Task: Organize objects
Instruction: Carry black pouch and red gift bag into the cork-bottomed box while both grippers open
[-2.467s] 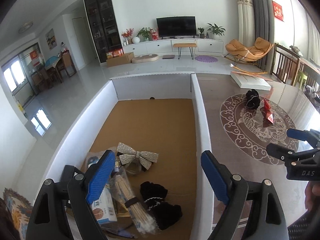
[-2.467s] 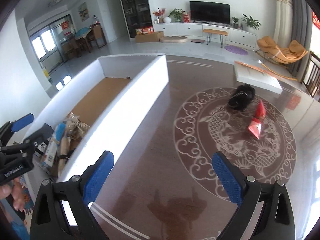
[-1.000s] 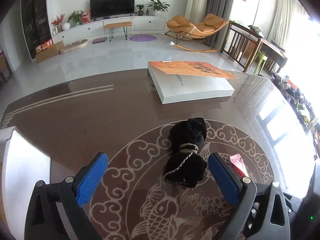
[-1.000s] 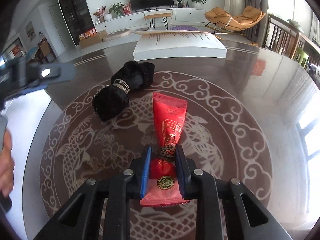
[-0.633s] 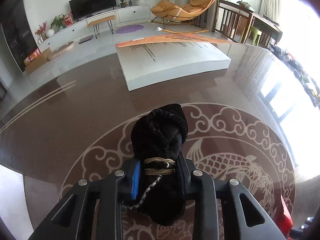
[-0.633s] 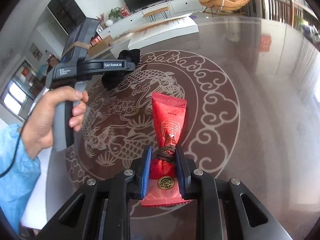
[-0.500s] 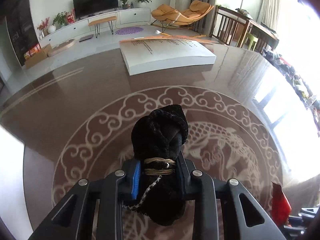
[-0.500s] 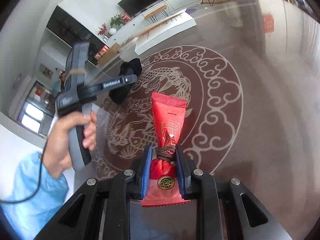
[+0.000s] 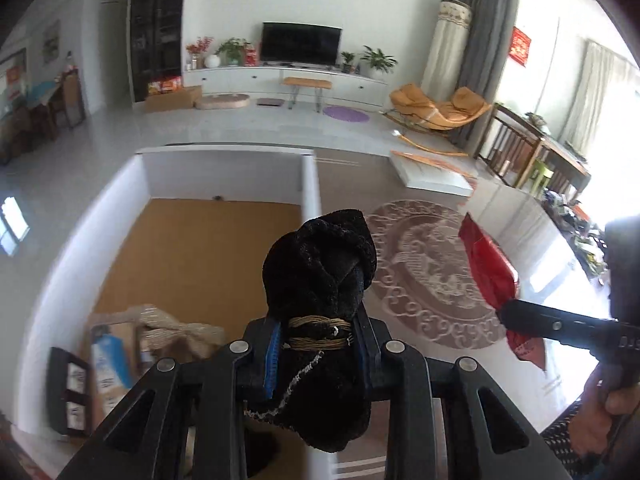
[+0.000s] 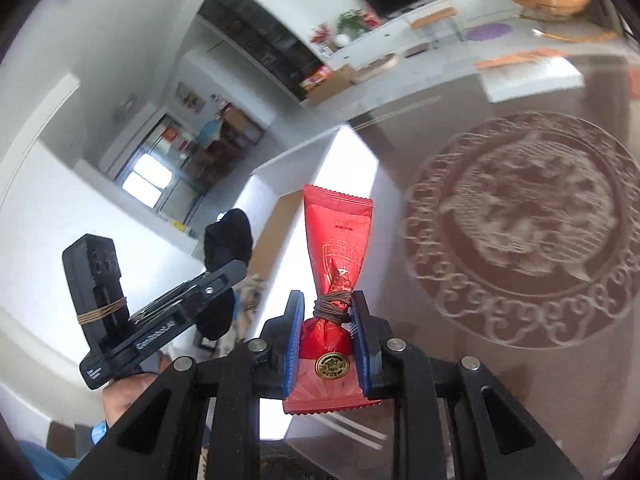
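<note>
Tongs, both tilted down: L [image 9: 316, 344] grips black bundle [image 9: 320, 272], R [image 10: 327, 340] red packet [image 10: 338, 248].

A dark television [image 9: 301, 42] stands on a white cabinet [image 9: 280, 80] near an orange rocking chair [image 9: 438, 106].

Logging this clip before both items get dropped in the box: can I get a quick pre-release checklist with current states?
1. Left gripper jaws clamped on the black fabric bundle: ok.
2. Right gripper jaws clamped on the red packet at its tied neck: ok.
3. Black fabric bundle fully over the white box: cannot tell; it hangs about at the box's right wall.
4. Red packet over the box: not ok; in the left wrist view it is over the patterned table.
5. Free floor inside the box: ok; the far cardboard floor is bare, items sit at the near end.
6. Grippers apart from each other: ok.
</note>
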The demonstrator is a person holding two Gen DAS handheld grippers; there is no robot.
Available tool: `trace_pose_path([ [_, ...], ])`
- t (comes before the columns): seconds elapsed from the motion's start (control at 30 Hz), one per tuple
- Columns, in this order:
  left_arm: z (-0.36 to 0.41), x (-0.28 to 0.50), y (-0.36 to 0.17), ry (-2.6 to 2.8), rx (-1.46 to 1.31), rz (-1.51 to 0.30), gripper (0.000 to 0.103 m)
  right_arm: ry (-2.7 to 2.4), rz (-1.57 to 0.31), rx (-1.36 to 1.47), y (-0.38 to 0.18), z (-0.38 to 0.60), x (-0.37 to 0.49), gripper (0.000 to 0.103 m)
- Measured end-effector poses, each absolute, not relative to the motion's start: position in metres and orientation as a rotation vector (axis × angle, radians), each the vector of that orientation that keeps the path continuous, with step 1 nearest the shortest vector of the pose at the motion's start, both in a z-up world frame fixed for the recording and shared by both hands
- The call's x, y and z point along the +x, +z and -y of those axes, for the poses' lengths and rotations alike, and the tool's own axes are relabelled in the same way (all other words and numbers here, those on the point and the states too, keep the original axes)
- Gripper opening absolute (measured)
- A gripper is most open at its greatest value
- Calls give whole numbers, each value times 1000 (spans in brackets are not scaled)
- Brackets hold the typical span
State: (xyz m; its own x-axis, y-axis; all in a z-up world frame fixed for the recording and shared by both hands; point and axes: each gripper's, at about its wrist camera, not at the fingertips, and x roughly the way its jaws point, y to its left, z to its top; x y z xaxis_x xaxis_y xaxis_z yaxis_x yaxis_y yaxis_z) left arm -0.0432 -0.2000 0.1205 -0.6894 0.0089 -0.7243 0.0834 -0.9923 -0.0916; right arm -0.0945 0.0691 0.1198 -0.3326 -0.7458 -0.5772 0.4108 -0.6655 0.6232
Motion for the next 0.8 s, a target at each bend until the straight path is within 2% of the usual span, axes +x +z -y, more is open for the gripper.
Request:
trace_pose_path([
  [0.1,258,-26,101,-2663,1236,-203,30,-1982,271,1110,139,22,-78,24],
  [0.27,310,-15,54,-2462,1340,-310,37,-1930,28,1155,124,136,-66,26],
  [0.3,314,-12,48,-2449,1361,-329,40,-1920,-13,1188,116,151,-67,33],
  [0.33,316,-10,44,-2446,1374,-341,47,-1912,-43,1229,107,162,-67,39],
  [0.37,316,-9,42,-2445,1379,-340,53,-1911,-68,1256,100,169,-69,54],
  [0.4,315,-6,42,-2446,1368,-324,69,-1914,-89,1268,96,173,-69,60],
  [0.43,312,-3,45,-2447,1342,-300,81,-1922,-105,1272,95,173,-68,61],
  [0.47,310,1,47,-2446,1313,-279,84,-1931,-115,1271,96,171,-68,61],
  [0.5,308,4,52,-2437,1291,-265,89,-1944,-125,1267,99,167,-67,68],
  [0.53,306,6,57,-2425,1272,-268,91,-1967,-140,1262,103,162,-67,73],
  [0.57,306,8,63,-2412,1251,-283,91,-1993,-161,1255,107,157,-71,85],
  [0.6,306,11,68,-2391,1232,-300,91,-2018,-187,1240,112,153,-70,91],
  [0.67,305,11,81,-2352,1209,-322,91,-2067,-243,1207,123,145,-75,92],
  [0.8,301,19,99,-2277,1207,-364,91,-2123,-322,1160,136,141,-81,101],
])
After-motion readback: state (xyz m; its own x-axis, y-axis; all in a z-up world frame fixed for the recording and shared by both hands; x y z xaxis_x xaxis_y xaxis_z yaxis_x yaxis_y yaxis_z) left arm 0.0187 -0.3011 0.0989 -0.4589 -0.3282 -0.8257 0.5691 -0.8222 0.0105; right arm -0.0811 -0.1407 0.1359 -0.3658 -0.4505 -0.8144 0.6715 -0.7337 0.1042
